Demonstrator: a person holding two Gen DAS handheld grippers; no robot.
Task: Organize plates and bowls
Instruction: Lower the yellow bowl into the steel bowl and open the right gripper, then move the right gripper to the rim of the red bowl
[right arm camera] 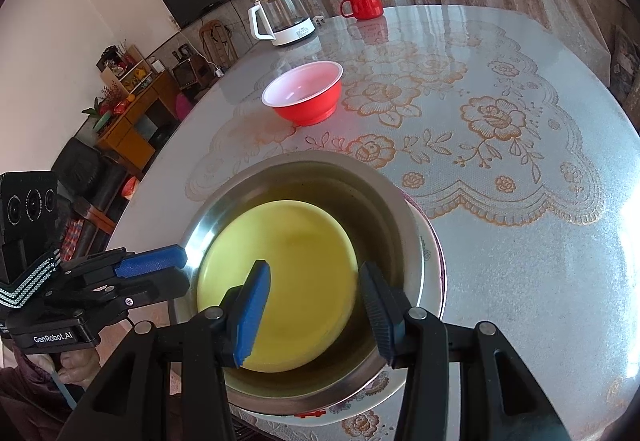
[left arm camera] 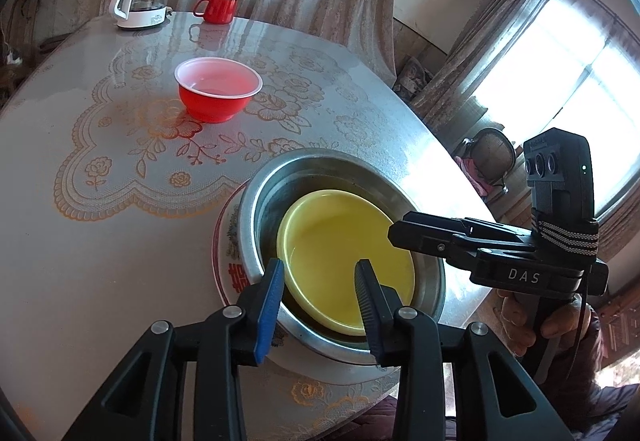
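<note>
**Stack built, red bowl left out – watch the steel rim**

Near desk (right arm camera: 520, 261) edge: patterned plate (left arm camera: 228, 241) at bottom, steel bowl (right arm camera: 304, 181) on it, yellow plate (right arm camera: 288, 281) lying inside the steel bowl. Red bowl (right arm camera: 306, 95) sits alone further in, well apart from the stack. Kettle (right arm camera: 284, 17) & red mug (right arm camera: 362, 4) at far side, not part of the job.

Left claw (left arm camera: 320, 281): fingers apart, holding nothing, straddling the steel bowl's near rim w/ one finger outside, one over the yellow plate. Right claw (right arm camera: 314, 305): also apart & empty, hovering over the yellow plate, w/ its outer finger near the bowl wall.

Risks, as I judge:
- Stack sits close to desk edge; a nudge from either claw could push it off.
- Steel wall is slick & thin, so a pinch there may slip or tip the bowl on the patterned plate.
- Red bowl looks light plastic; squeezing hard could flex it or pop it out.
- Both claws crowd the same spot, so they could collide.
</note>
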